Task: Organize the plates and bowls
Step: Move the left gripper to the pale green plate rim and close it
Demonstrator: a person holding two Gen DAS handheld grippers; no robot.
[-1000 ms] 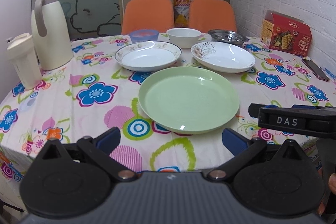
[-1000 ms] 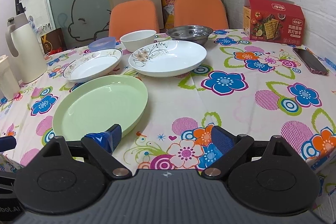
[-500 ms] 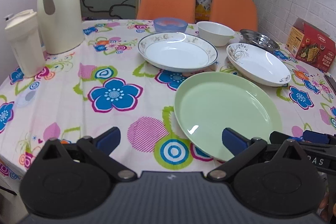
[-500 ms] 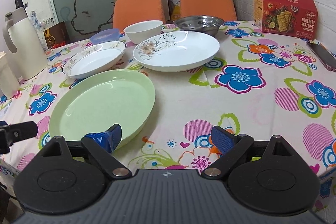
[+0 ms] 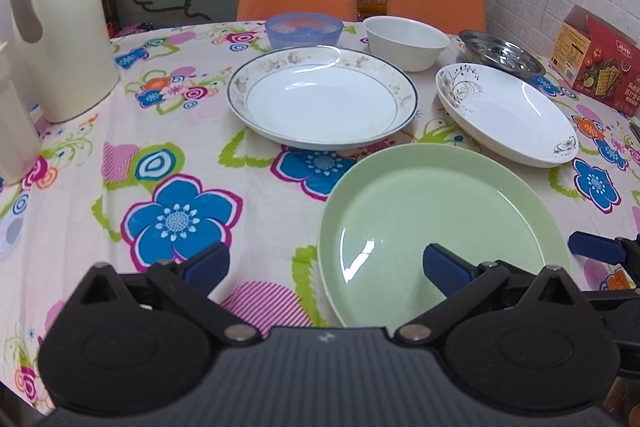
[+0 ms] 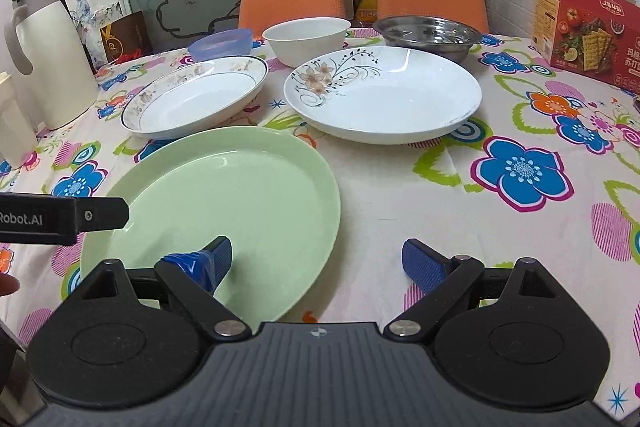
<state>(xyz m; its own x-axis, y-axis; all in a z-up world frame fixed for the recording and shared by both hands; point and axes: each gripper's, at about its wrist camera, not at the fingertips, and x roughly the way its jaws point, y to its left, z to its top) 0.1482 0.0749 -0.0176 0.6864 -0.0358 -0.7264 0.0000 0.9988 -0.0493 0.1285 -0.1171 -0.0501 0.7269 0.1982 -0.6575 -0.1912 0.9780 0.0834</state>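
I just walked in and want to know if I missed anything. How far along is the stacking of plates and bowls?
Nothing looks done yet: the green plate, rimmed plate, floral plate, white bowl, blue bowl and steel bowl all sit apart on the table. In hand: nothing. The left gripper and right gripper are open, near the green plate. All stacking is left.

— Surface? Table [image 5: 80,163] under a flowered cloth [image 6: 520,171].
— On it? 3 plates: green [image 5: 440,207], gold-rimmed [image 5: 320,99], floral white [image 5: 508,115]. Behind them, blue bowl [image 5: 304,29], white bowl [image 5: 406,41], steel dish [image 5: 500,55]. Left, cream jug [image 5: 56,19]; right, red box [image 6: 588,31].
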